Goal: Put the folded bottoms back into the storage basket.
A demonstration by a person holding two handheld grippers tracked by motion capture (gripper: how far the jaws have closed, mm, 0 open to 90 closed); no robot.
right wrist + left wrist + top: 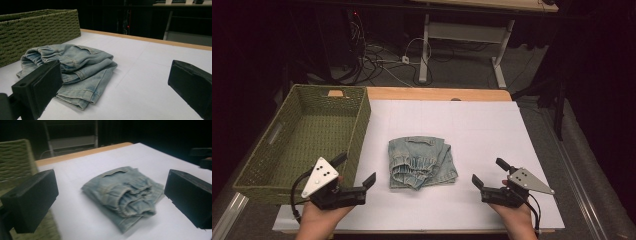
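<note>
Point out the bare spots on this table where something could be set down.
Bare white sheet lies right of the folded jeans out to the table's right edge, and behind them up to the wooden strip. The green basket is empty too. It is tighter at the front left, between the left gripper, basket and jeans.

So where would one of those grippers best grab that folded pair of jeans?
Probably along the thick rolled edge of the folded jeans, nearest the person, where the layers bunch into a ridge the jaws can close around. Either open gripper, left or right, could come in low from its own side; the flat top offers little to pinch.
</note>
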